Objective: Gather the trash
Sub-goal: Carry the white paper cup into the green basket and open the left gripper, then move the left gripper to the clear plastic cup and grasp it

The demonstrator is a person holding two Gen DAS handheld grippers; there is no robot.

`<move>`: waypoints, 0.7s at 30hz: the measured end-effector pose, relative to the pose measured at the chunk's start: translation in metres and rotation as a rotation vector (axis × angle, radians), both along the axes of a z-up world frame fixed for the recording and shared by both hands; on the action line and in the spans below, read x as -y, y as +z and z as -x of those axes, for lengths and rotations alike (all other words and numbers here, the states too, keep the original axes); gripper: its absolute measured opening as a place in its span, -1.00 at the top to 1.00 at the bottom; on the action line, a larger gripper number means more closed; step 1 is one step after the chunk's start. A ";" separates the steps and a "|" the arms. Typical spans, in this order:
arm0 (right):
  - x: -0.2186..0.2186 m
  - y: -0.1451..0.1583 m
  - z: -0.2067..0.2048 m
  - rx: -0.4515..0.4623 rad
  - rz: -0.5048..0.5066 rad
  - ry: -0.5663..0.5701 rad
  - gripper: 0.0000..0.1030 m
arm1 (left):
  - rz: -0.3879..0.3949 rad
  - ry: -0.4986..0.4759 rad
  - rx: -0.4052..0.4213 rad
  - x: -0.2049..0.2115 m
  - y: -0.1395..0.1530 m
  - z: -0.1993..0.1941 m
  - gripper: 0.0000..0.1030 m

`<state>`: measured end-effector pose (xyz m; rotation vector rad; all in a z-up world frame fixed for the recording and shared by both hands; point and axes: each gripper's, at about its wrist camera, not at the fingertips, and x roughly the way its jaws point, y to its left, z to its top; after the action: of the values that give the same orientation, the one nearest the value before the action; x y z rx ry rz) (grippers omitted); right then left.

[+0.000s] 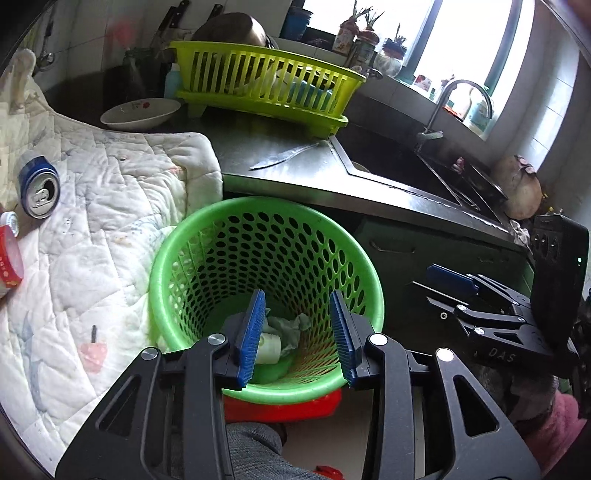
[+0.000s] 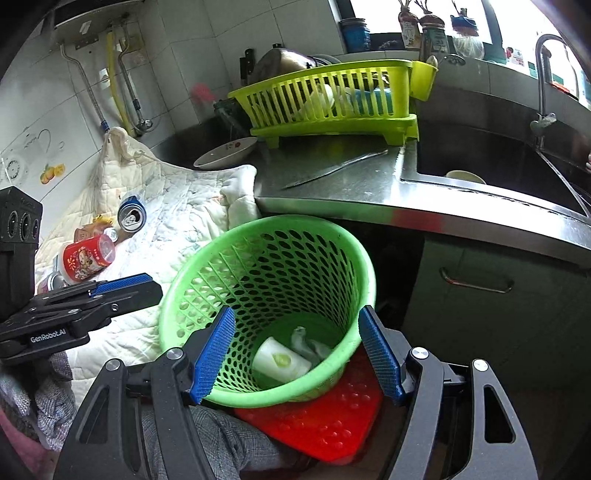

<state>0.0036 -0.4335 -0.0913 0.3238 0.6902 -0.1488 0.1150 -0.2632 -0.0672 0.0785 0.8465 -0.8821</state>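
Your left tool [image 1: 297, 336] and right tool [image 2: 297, 354] both stand apart and empty above the green basket [image 1: 207, 225] at lower centre of frame.

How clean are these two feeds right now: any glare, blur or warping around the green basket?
Left wrist view: the window is blown out white, the counter edge bows from fisheye, and the green basket is sharp. Right wrist view: the window is overexposed too, the steel counter carries glare, the basket and the white bottle inside are in focus; corners are vignetted black.
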 end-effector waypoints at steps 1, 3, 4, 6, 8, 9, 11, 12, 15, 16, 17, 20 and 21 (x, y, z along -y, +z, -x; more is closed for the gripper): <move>-0.003 0.002 -0.001 0.003 0.002 0.007 -0.32 | 0.002 0.013 0.009 -0.006 0.003 0.001 0.29; -0.010 0.006 -0.004 0.009 0.005 0.023 -0.34 | 0.006 0.048 0.027 -0.023 0.010 0.003 0.29; -0.013 0.008 -0.006 0.013 0.006 0.033 -0.35 | 0.005 0.067 0.038 -0.031 0.014 0.004 0.29; -0.022 0.012 -0.011 0.018 0.015 0.051 -0.37 | -0.004 0.115 0.068 -0.050 0.020 0.007 0.28; -0.031 0.017 -0.015 0.024 0.019 0.073 -0.40 | -0.016 0.162 0.095 -0.068 0.024 0.007 0.16; -0.036 0.019 -0.018 0.027 0.023 0.085 -0.41 | -0.027 0.197 0.111 -0.079 0.027 0.008 0.12; -0.046 0.024 -0.023 0.033 0.031 0.106 -0.45 | -0.037 0.254 0.137 -0.099 0.032 0.008 0.10; -0.052 0.026 -0.026 0.035 0.032 0.119 -0.45 | -0.039 0.286 0.150 -0.111 0.035 0.008 0.09; -0.068 0.031 -0.035 0.041 0.039 0.158 -0.47 | -0.054 0.388 0.178 -0.144 0.042 0.006 -0.03; -0.074 0.032 -0.038 0.043 0.040 0.171 -0.48 | -0.059 0.428 0.189 -0.156 0.044 0.005 -0.10; -0.080 0.033 -0.041 0.046 0.040 0.185 -0.49 | -0.065 0.469 0.199 -0.168 0.046 0.004 -0.15; -0.099 0.037 -0.050 0.051 0.045 0.224 -0.49 | -0.068 0.577 0.219 -0.205 0.049 0.001 -0.24; -0.104 0.038 -0.053 0.053 0.044 0.237 -0.50 | -0.067 0.606 0.219 -0.215 0.049 0.000 -0.25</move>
<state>0.0563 -0.3291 -0.0537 0.2015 0.6671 0.0697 0.1151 -0.0478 -0.0184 -0.0244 0.6390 -0.2695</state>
